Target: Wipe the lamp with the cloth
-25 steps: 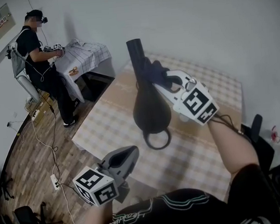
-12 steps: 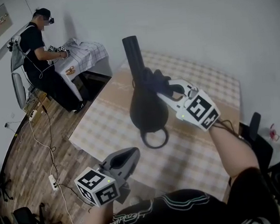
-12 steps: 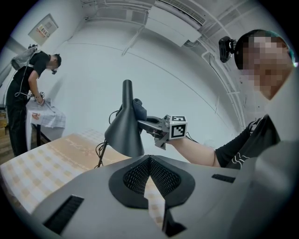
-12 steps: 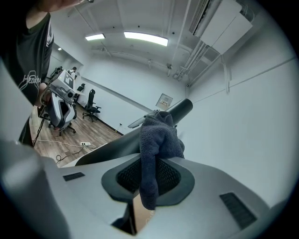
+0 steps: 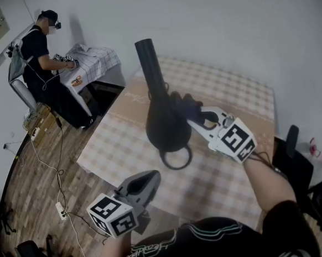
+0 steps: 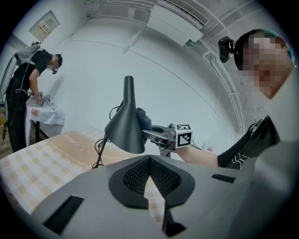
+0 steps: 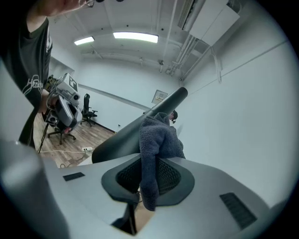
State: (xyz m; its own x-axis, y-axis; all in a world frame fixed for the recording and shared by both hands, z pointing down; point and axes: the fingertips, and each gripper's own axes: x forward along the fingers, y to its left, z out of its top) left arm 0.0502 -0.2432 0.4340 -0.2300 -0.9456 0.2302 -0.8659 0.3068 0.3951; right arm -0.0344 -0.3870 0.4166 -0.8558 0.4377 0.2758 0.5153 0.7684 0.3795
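Pressing against the dark shade of the lamp [image 5: 163,122], the grey-blue cloth [image 5: 182,104] was pinched between the jaws of the right claw [image 5: 193,112], just right of centre in the head view. The right gripper view showed the cloth [image 7: 156,140] hanging down between the mesh pads, with the lamp [image 7: 124,137] right behind it. The lamp stood above the checked counter [image 5: 220,173]. At the lower left of the frame, the left claw [image 5: 147,183] was closed on nothing, well apart from the lamp.
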